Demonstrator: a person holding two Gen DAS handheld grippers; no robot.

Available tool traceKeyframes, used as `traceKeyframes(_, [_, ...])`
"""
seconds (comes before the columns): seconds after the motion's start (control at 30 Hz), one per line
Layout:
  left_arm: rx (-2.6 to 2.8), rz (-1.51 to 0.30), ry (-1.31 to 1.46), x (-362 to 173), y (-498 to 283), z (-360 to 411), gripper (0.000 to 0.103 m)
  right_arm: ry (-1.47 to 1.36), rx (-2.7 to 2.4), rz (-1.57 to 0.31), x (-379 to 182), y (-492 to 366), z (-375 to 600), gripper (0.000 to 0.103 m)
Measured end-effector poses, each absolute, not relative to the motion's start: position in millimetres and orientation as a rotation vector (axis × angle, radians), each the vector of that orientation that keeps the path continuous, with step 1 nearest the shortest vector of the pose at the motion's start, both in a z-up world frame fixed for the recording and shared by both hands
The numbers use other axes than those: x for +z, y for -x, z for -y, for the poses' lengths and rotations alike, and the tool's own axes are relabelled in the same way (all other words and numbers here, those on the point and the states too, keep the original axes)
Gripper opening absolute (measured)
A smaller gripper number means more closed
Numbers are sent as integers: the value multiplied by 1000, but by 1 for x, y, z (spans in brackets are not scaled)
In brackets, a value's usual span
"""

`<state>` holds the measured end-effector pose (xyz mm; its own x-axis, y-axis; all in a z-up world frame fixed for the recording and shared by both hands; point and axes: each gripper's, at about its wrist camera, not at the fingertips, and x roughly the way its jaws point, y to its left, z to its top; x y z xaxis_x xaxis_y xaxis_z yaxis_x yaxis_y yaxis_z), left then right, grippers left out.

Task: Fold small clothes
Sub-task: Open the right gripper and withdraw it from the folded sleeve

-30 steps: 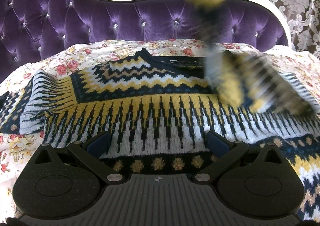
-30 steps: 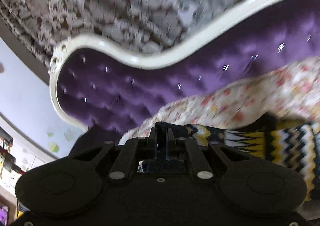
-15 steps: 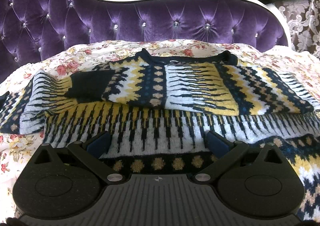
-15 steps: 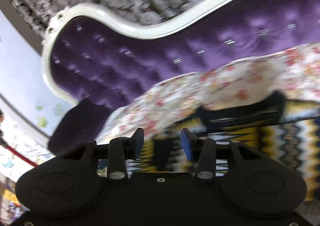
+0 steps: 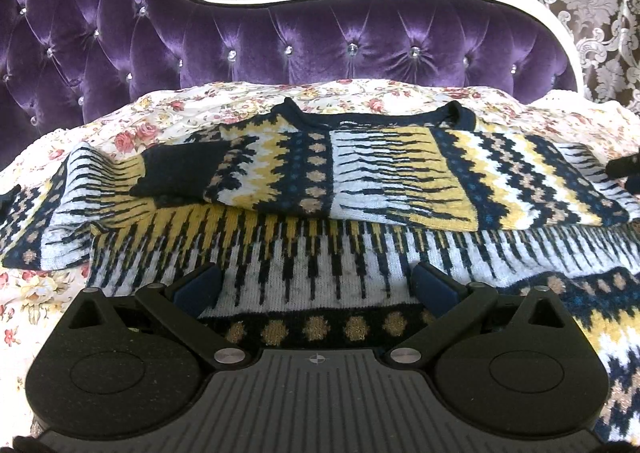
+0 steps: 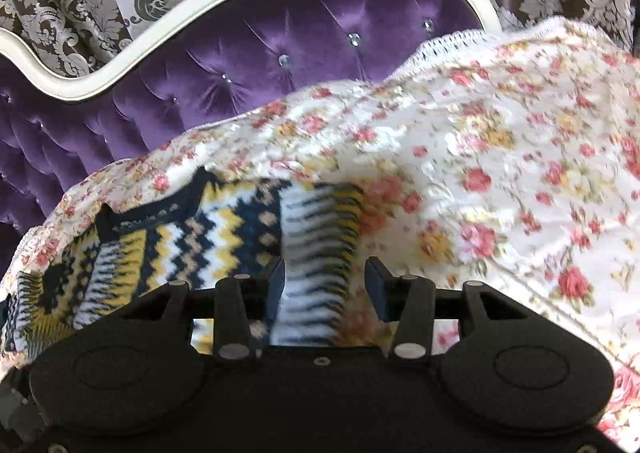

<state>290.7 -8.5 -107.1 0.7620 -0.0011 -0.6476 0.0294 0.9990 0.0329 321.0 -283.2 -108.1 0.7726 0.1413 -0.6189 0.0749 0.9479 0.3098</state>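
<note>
The sweater [image 5: 360, 181] lies flat on the floral bedspread [image 6: 500, 141], one sleeve [image 5: 280, 173] folded across its chest. My left gripper [image 5: 316, 285] hangs wide above its hem; my right gripper [image 6: 326, 281] gapes empty at its edge.

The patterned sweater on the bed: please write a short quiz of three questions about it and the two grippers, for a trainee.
1. True or false: the right sleeve lies folded across the sweater.
2. The left gripper is: A) open, B) shut on cloth.
3. What lies under the sweater?

Key: 1 true. 2 A; the right gripper is open too. 3 a floral bedspread.
</note>
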Motion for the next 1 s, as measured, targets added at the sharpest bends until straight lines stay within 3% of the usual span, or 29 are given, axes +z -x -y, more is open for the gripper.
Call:
traceKeyframes(0.13, [-16,-705,-43,-107,-291,9,103,-348,60,-707,-120,-321,279,50])
traceKeyframes(0.17, [-16,-705,-43,-107,-291,9,103,-328,68,-708,-121,-325,275,28])
traceKeyframes(0.2, [-16,-705,-43,-107,-291,8,103,-285,64,-702,-122,-323,270,15])
traceKeyframes(0.47, [-17,-704,-46,-105,-291,7,103,-204,7,-638,-130,-312,267,14])
traceKeyframes(0.53, [-16,-705,-48,-105,-291,6,103,-173,-22,-622,-129,-309,262,24])
traceKeyframes(0.57, [-16,-705,-48,-105,-291,6,103,-187,-34,-611,-127,-305,261,39])
traceKeyframes(0.63, [-17,-705,-48,-105,-291,6,103,-198,-63,-567,-120,-292,259,53])
traceKeyframes(0.67, [-17,-705,-48,-105,-291,6,103,-194,-74,-539,-116,-284,256,66])
traceKeyframes(0.7, [-16,-705,-49,-105,-291,6,103,-188,-87,-510,-112,-276,251,86])
traceKeyframes(0.77, [-17,-705,-49,-105,-291,6,103,-181,-102,-466,-107,-262,240,103])
traceKeyframes(1.0, [-16,-709,-51,-105,-291,6,103,-182,-14,-501,-115,-263,216,102])
